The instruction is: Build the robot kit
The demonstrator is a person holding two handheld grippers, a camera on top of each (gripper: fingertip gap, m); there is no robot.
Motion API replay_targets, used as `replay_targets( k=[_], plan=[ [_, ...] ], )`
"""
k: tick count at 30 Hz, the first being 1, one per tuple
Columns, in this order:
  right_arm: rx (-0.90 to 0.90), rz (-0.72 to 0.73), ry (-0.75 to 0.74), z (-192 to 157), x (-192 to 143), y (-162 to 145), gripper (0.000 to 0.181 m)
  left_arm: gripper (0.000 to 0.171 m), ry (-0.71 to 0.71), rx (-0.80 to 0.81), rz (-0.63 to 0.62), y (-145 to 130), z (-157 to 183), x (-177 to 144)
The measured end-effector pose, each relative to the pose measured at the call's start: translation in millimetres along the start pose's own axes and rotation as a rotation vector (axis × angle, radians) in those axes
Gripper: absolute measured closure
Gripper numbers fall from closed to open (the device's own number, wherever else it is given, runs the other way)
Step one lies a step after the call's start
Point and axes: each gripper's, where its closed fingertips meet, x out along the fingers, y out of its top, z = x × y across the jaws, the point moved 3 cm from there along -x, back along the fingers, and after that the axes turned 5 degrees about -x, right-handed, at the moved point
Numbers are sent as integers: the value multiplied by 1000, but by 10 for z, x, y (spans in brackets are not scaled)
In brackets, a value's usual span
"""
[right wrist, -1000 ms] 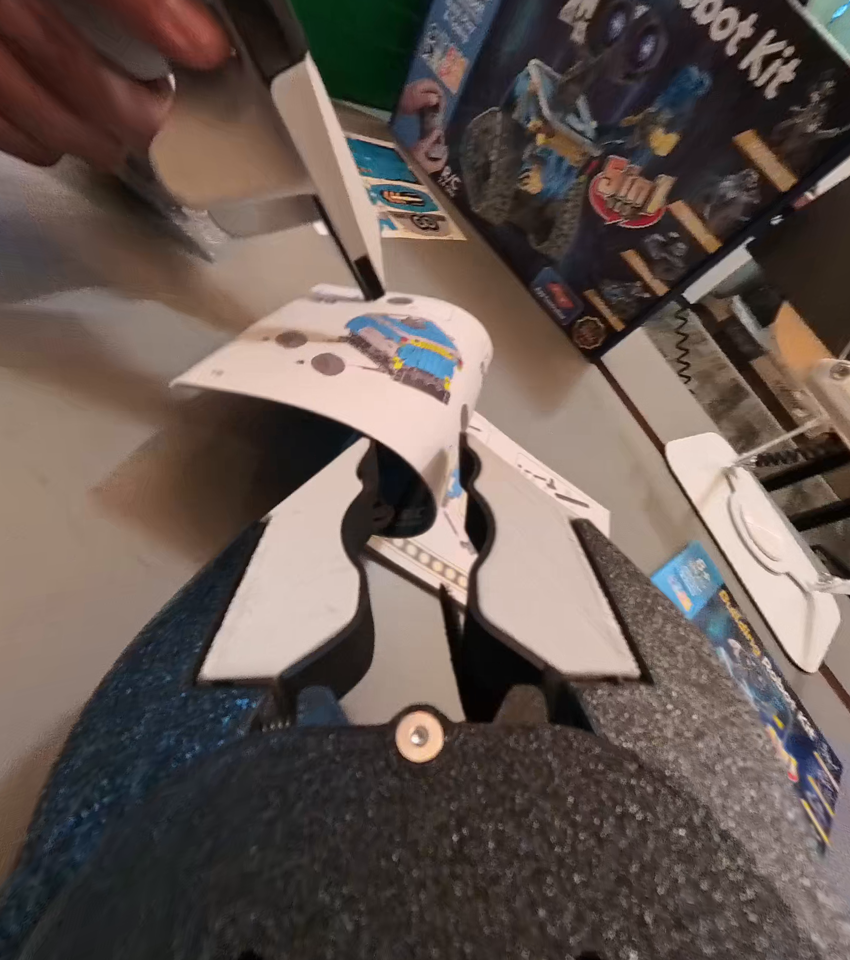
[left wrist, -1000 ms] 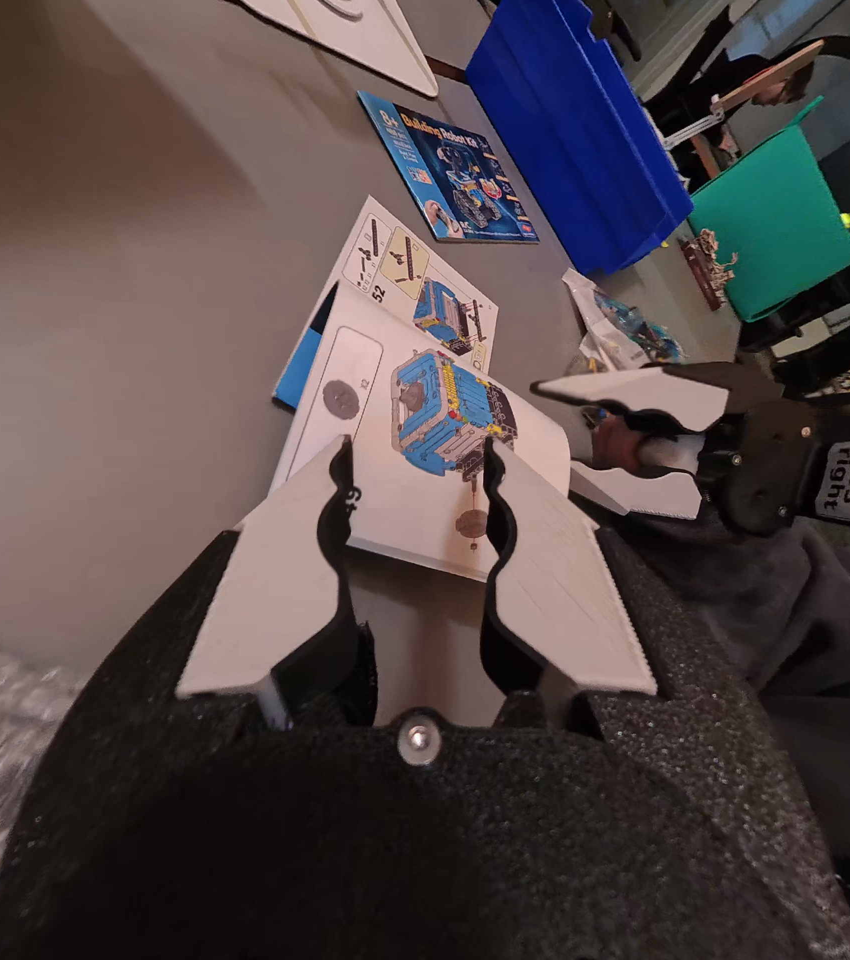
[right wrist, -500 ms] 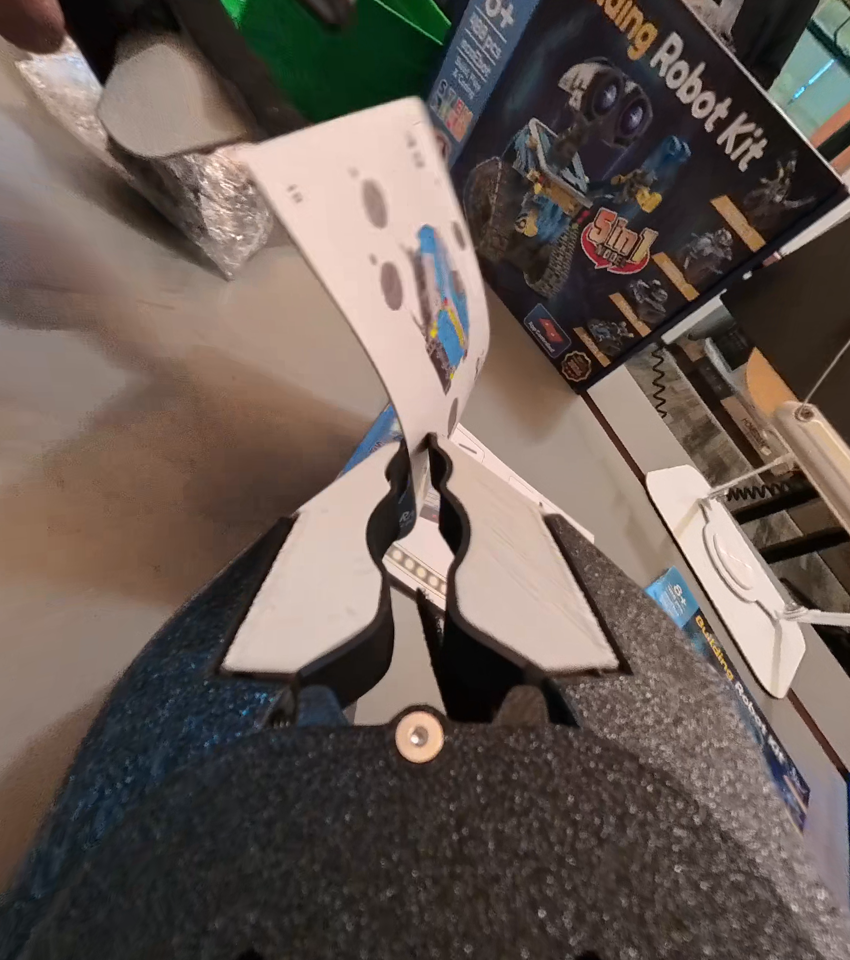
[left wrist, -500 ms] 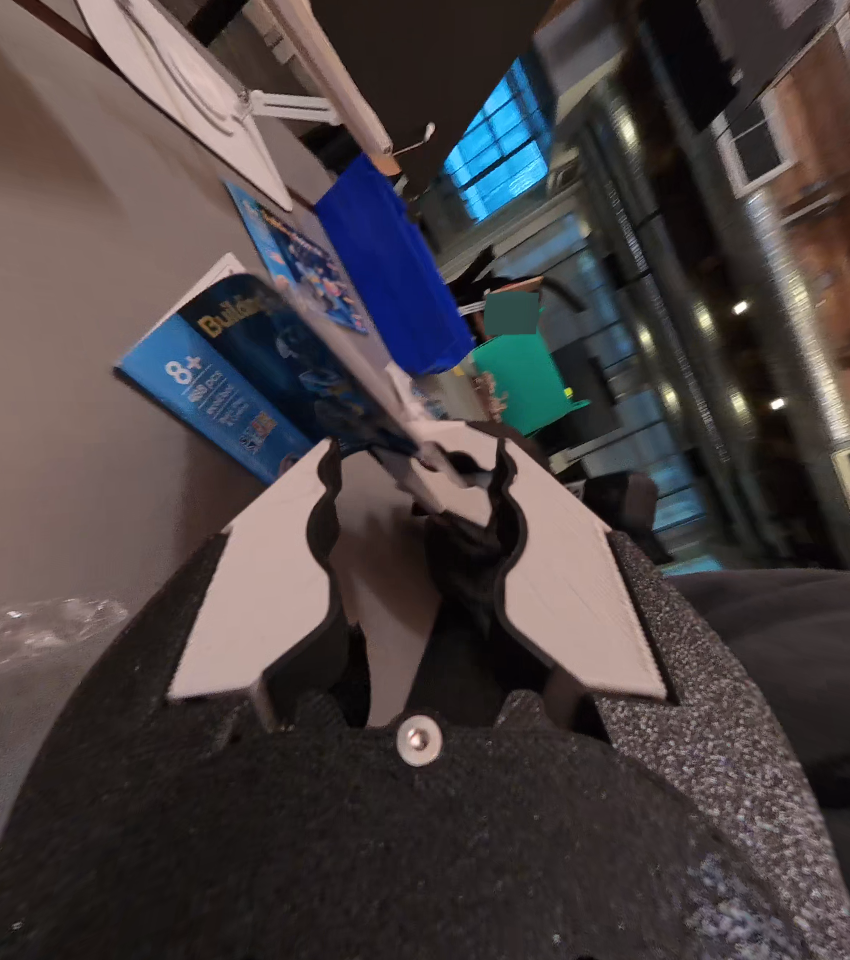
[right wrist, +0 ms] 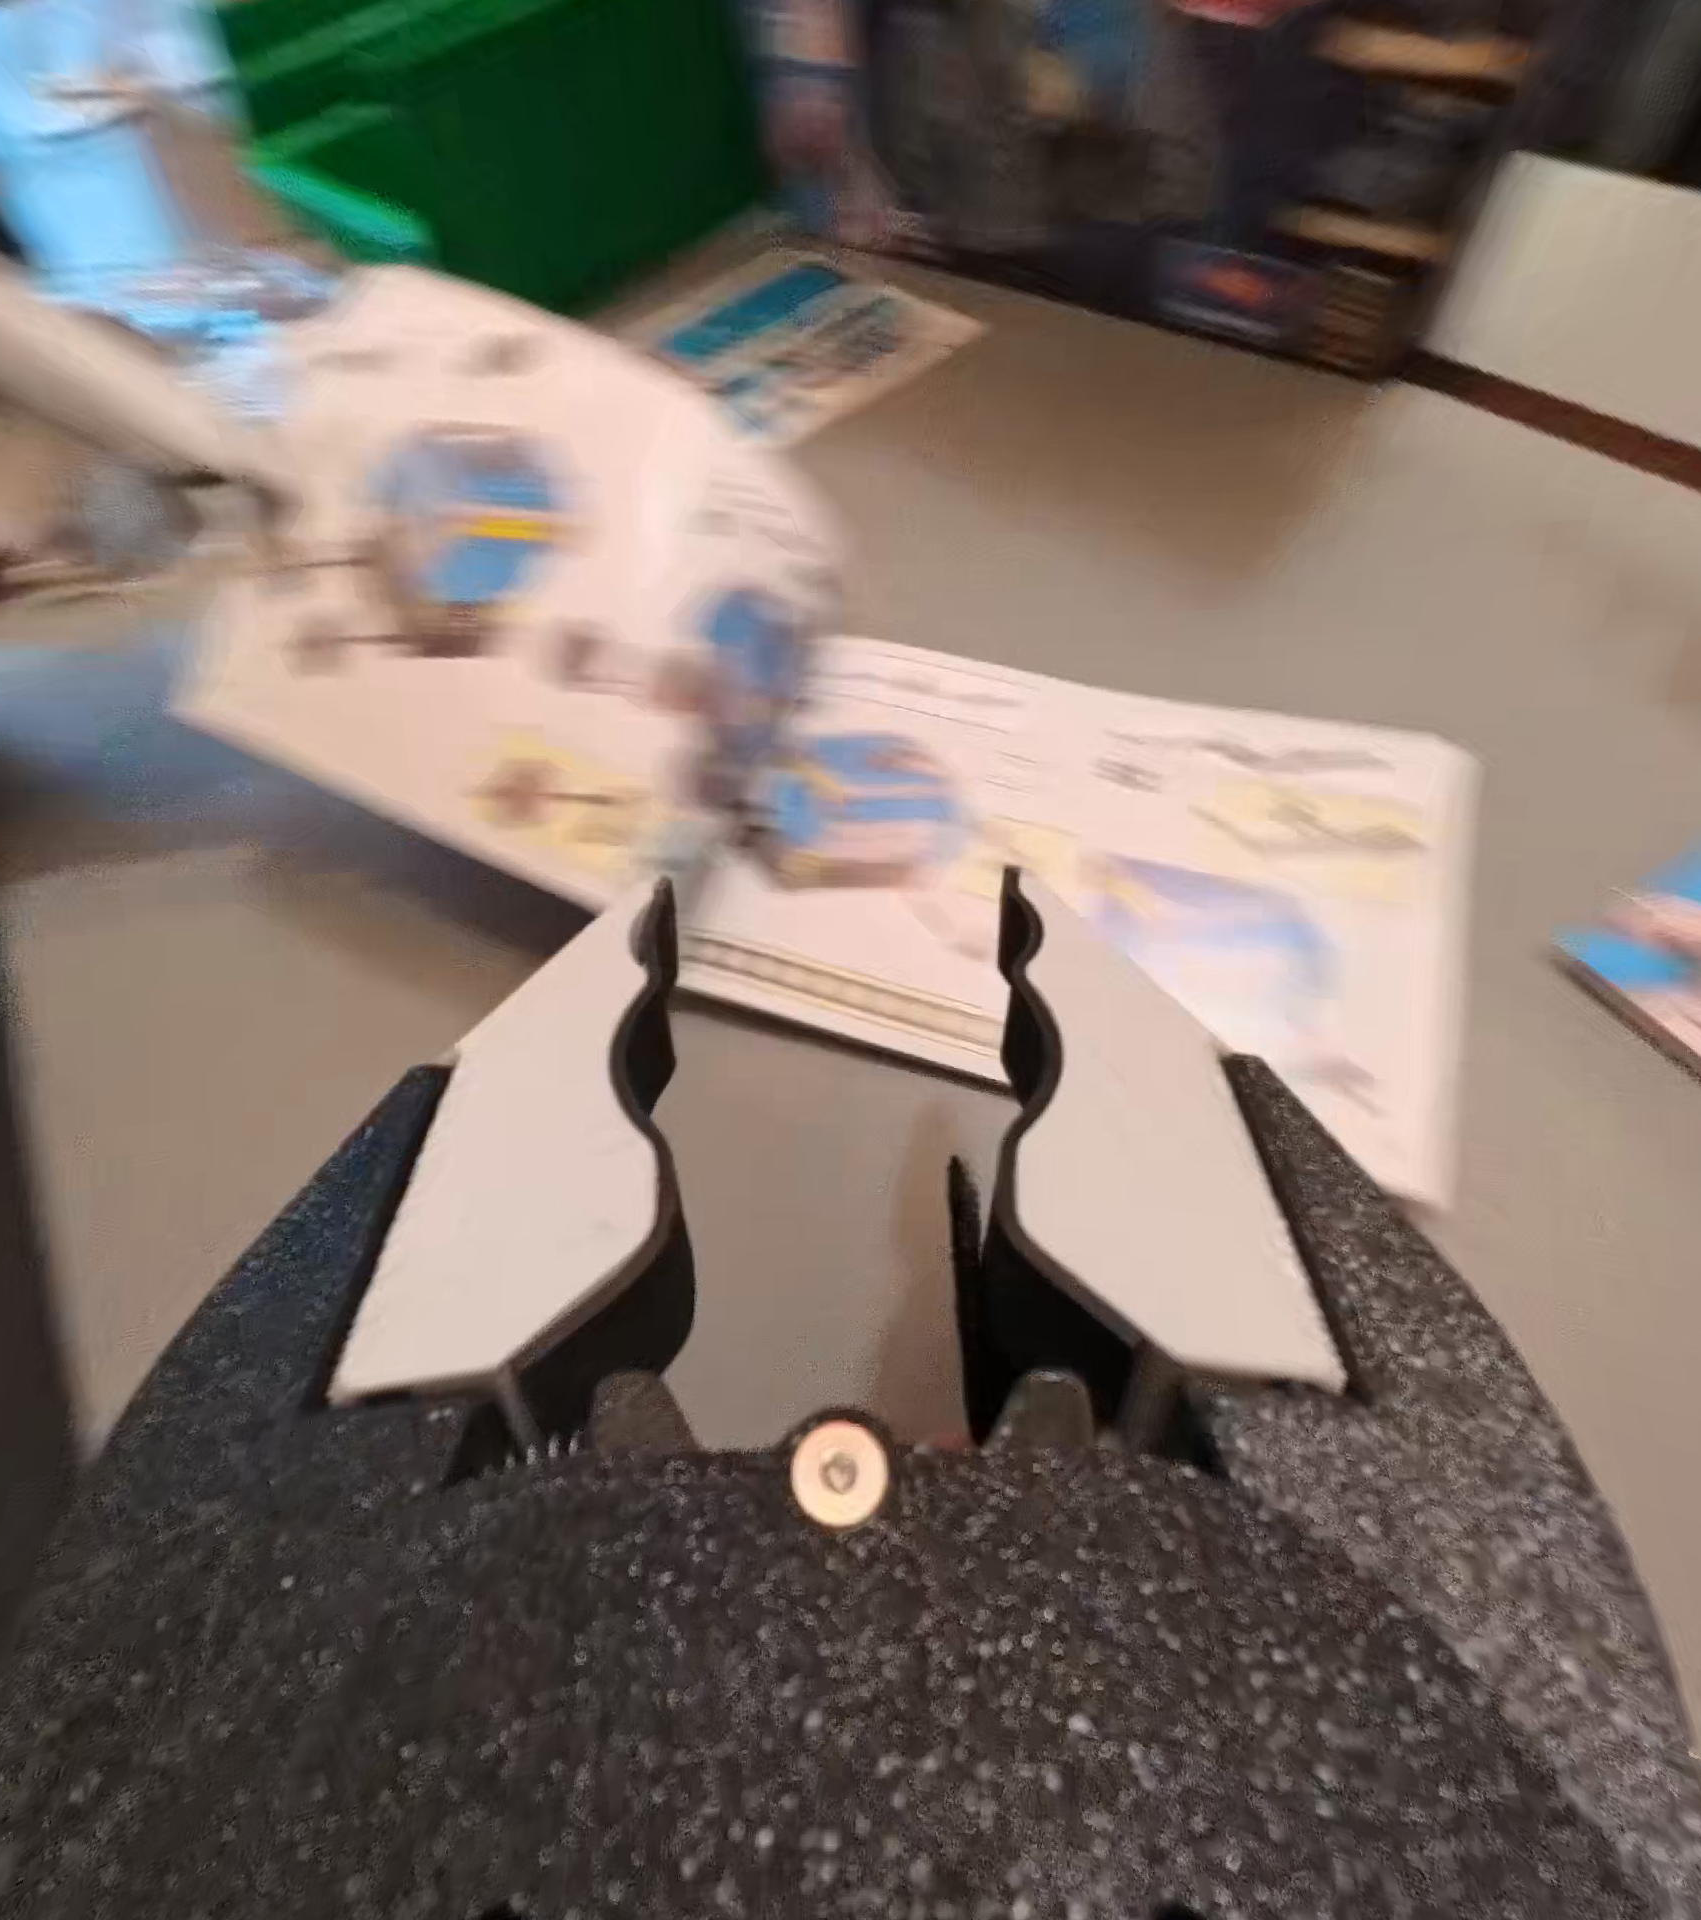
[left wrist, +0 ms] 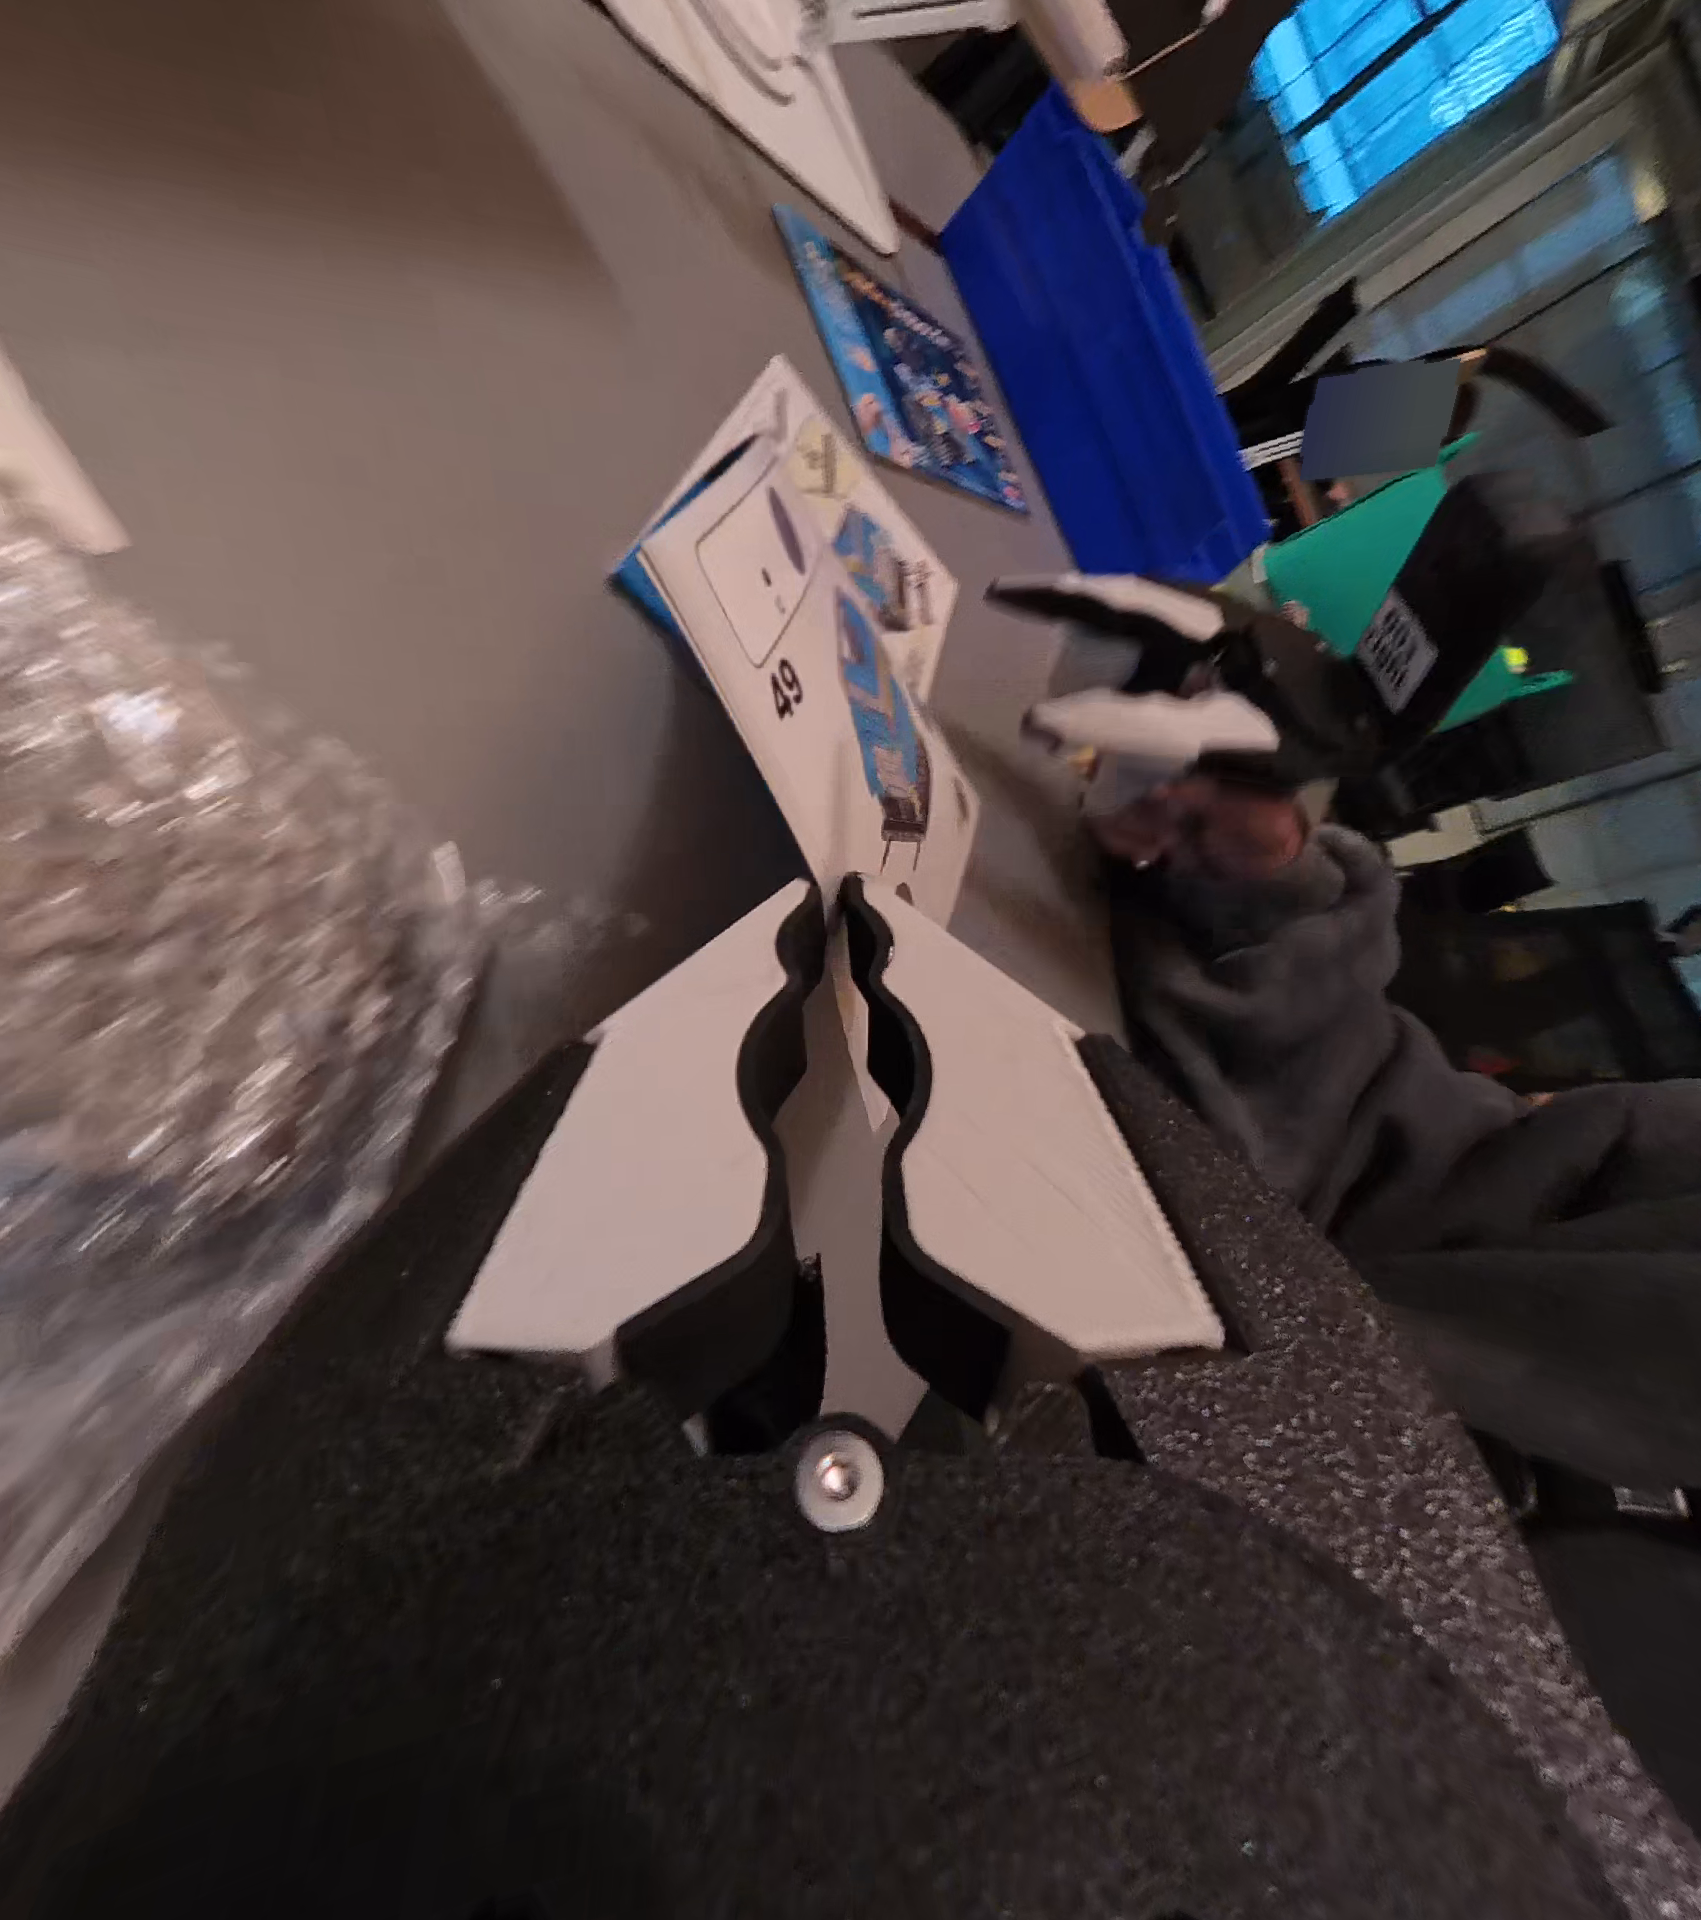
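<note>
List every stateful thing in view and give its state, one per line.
left gripper: jaws shut on the lifted page
lifted page: raised off the booklet, curved
right gripper: jaws open, holding nothing
instruction booklet: lying open on the table
second booklet: closed, flat
blue bin: on the table, contents hidden

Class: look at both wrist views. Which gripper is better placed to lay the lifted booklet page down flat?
Left, probably. The left gripper is shut on the lifted page. The right gripper is open and empty, apart from the page, above the booklet.
</note>
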Motion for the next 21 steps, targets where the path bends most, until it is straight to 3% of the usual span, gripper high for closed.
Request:
replay_targets(
  k=[2,4,13,21],
  plan=[
    [103,-76,-229,522,-69,-179,117,168,78,-13,-20,-61,-164,-151],
    [195,-170,-304,740,-62,-356,110,166,130,-15,-46,-149,-286,-249],
    [294,-216,-345,823,26,-439,104,162,260,45,-143,-424,-452,-283],
    [247,-263,-341,773,13,-468,113,160,303,96,-176,-459,-444,-298]
  ],
)
